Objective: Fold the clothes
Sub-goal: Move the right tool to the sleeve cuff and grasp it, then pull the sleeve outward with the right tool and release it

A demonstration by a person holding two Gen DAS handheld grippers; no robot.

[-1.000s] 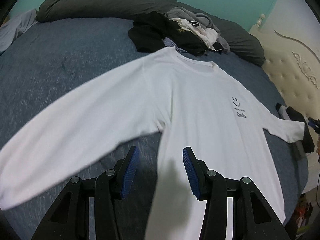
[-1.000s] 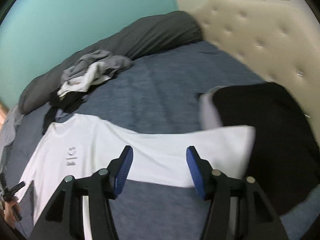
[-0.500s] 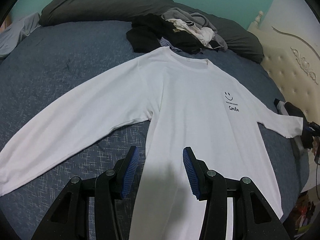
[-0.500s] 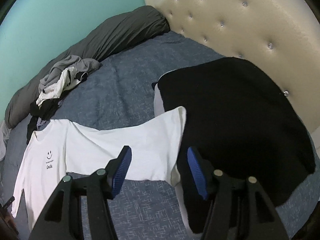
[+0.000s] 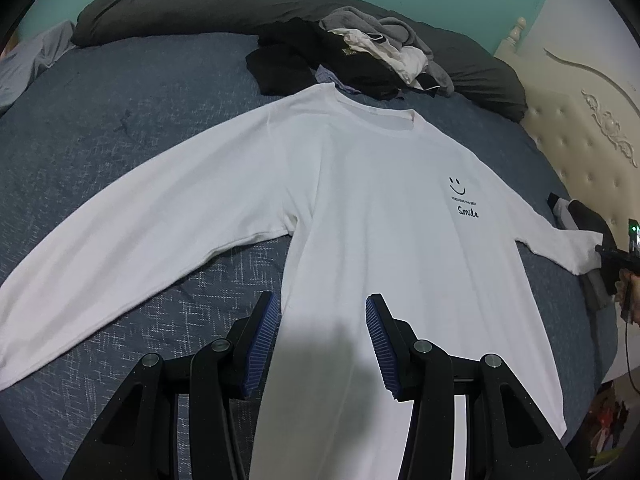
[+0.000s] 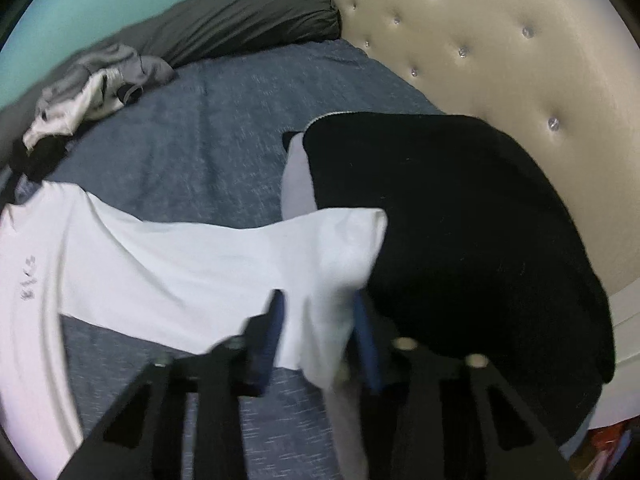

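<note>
White long-sleeved shirt (image 5: 372, 208) spread flat, face up, across centre of left wrist view, on blue bedspread (image 5: 120, 128); collar toward top of frame, hem at bottom. Both sleeves stretched outward to lower left and right edge. Flat spread presumably chosen so fold lines can be set cleanly.

Left gripper (image 5: 320, 336) at bottom centre, jaws standing moderately apart, nothing pinched. Poised over shirt body near its left side seam, pads framing fabric but apparently not pressing it. Likely waiting, or ready to pin the body while the sleeve comes across.

Right gripper (image 6: 318, 332) at bottom centre of right wrist view, blurred. Jaws closing, sleeve end (image 6: 340, 248) lying between the blue pads; cloth bunched there, so pads judged to be biting onto it. Grip taken near the cuff, probably because that gives the longest lever for carrying the sleeve over the chest. Same gripper seen small at right edge of left wrist view, at the cuff.

Black garment (image 6: 460, 240) at right centre of right wrist view, against cream tufted headboard (image 6: 480, 60); cuff overlaps its edge. Risk: black cloth caught together with the cuff.

Unsorted clothes pile (image 5: 360, 56) at top centre, just beyond collar, before grey pillow (image 5: 200, 4). Kept apart, presumably next in line.
</note>
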